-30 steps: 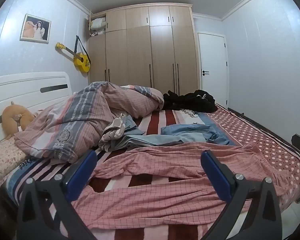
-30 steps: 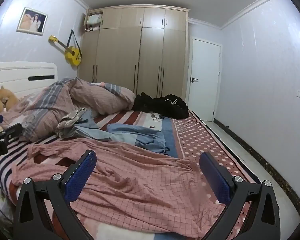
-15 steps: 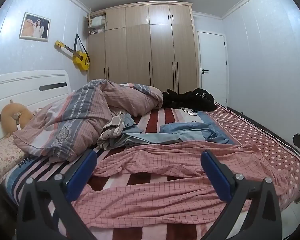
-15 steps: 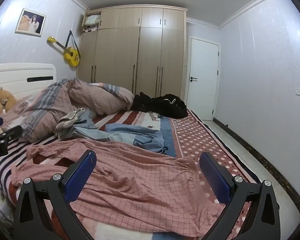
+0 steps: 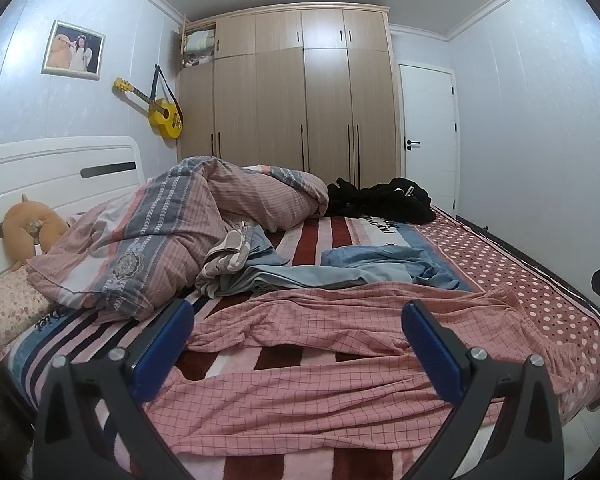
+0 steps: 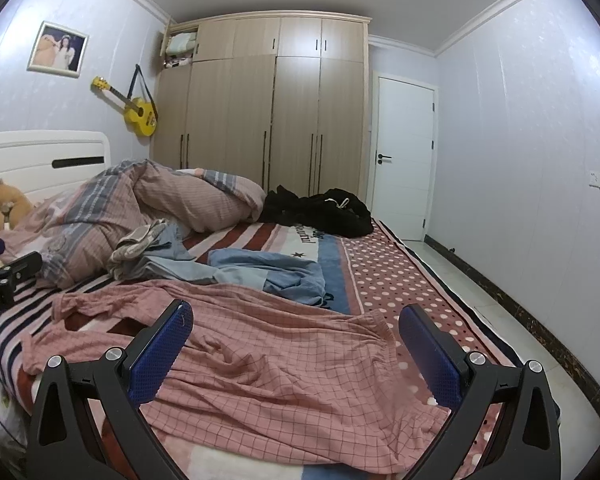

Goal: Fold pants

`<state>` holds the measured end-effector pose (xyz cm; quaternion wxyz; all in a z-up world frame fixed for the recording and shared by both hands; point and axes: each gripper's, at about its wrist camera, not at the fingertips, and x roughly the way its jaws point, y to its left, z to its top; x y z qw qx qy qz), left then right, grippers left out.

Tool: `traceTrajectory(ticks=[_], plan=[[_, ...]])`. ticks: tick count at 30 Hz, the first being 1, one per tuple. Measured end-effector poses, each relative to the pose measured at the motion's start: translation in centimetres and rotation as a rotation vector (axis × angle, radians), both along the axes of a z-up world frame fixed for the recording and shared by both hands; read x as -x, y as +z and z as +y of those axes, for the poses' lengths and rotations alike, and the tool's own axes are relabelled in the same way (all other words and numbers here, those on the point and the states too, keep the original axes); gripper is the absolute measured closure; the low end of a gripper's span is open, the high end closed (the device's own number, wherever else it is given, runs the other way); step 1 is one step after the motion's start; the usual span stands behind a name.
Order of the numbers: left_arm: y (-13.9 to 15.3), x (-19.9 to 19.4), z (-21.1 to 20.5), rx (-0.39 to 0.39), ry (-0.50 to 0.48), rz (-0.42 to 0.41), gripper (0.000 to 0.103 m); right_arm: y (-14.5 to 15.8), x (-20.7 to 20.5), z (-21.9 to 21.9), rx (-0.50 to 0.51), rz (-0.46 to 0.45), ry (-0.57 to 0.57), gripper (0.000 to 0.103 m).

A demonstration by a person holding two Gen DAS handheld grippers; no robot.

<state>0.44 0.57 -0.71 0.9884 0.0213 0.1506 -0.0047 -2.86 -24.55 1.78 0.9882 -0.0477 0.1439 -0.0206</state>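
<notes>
1. Far off to the left of the left gripper (image 5: 296, 320): white headboard (image 5: 60, 168), an orange plush toy (image 5: 28, 224) against it, a floral pillow (image 5: 8, 312) lower down.
2. Ahead-left of its left finger: rumpled striped duvet (image 5: 172, 232), heaped (no part of it touching the tongs).
3. Left gripper: jaws spread wide, blue pads (image 5: 164, 348) gripping nothing, poised above the pink checked pants (image 5: 320, 360).
4. Pants: spread crosswise over the striped blanket (image 5: 324, 236), directly under and between both pairs of fingers; two legs trailing left with a bare strip of blanket between them, waistband (image 6: 384, 328) just inside the right gripper's right finger.
5. Straight ahead, beyond the pants: crumpled blue garment (image 5: 380, 268); farther still, a black clothes pile (image 5: 380, 200) and the wooden wardrobe (image 5: 300, 100).
6. Right gripper (image 6: 294, 318): likewise released, fingers wide apart, empty, above the waist end of the pants.
7. Right of it: dotted blanket edge (image 6: 388, 264), tiled floor (image 6: 480, 308), white door (image 6: 404, 160).
</notes>
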Motion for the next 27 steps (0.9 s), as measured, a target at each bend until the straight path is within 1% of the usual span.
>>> traceTrajectory(ticks=[27], plan=[[-0.49,-0.21,0.56,0.008,0.008,0.004,0.001,-0.35,0.32,-0.72,-0.013,-0.002,-0.007,0.000]])
